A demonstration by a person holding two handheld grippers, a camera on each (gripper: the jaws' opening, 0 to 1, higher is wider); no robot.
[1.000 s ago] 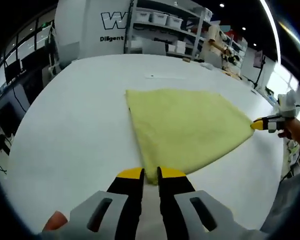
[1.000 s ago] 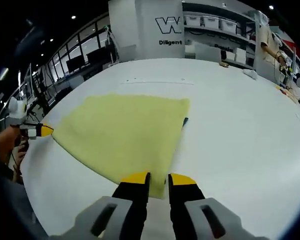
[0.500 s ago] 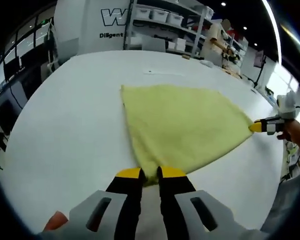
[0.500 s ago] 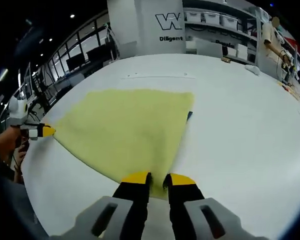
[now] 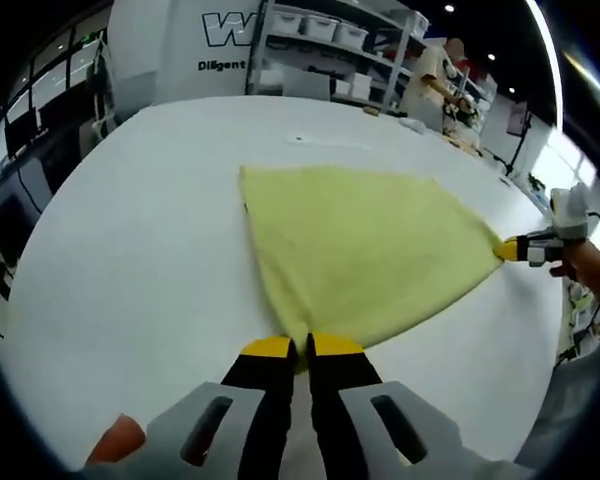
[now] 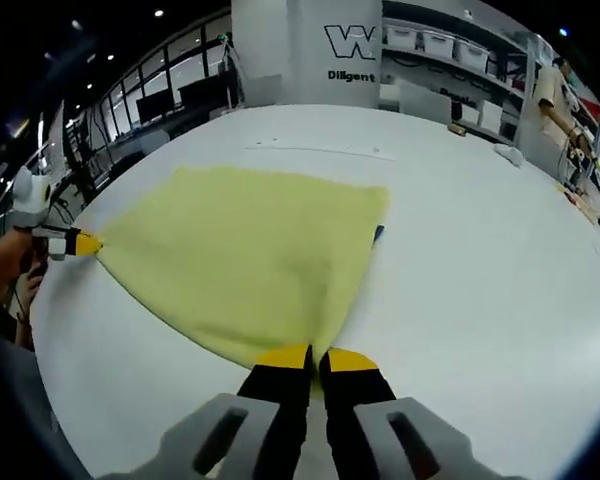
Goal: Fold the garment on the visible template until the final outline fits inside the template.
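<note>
Jaws on both tools are pressed together on cloth. From the left gripper view, my left gripper (image 5: 300, 348) has its yellow-tipped jaws pinched on the near corner of the yellow garment (image 5: 365, 255), at 6 o'clock of the view. From the right gripper view, my right gripper (image 6: 316, 358) is clamped the same way on the opposite near corner of the garment (image 6: 245, 255), also at 6 o'clock.

1. Garment position. It lies spread flat on the white table (image 5: 130, 230). From each pinched corner it fans out toward 12 o'clock, forming a roughly triangular outline in both views.

2. Cross-view check. In the left gripper view the right gripper (image 5: 510, 249) appears at 3 o'clock, its yellow tips touching the garment's far right corner, with a hand (image 5: 590, 265) behind it. In the right gripper view the left gripper (image 6: 85, 243) appears at 9 o'clock at the garment's left corner, also backed by a hand (image 6: 10, 265).

3. Table markings. A thin dark mark (image 6: 378, 234) shows just beside the garment's right edge at about 1 o'clock in the right gripper view. I cannot tell what it is.

4. Surroundings. Shelving with storage bins (image 5: 320, 25) and a white wall panel with dark lettering (image 6: 365, 55) stand beyond the table at 12 o'clock.
</note>
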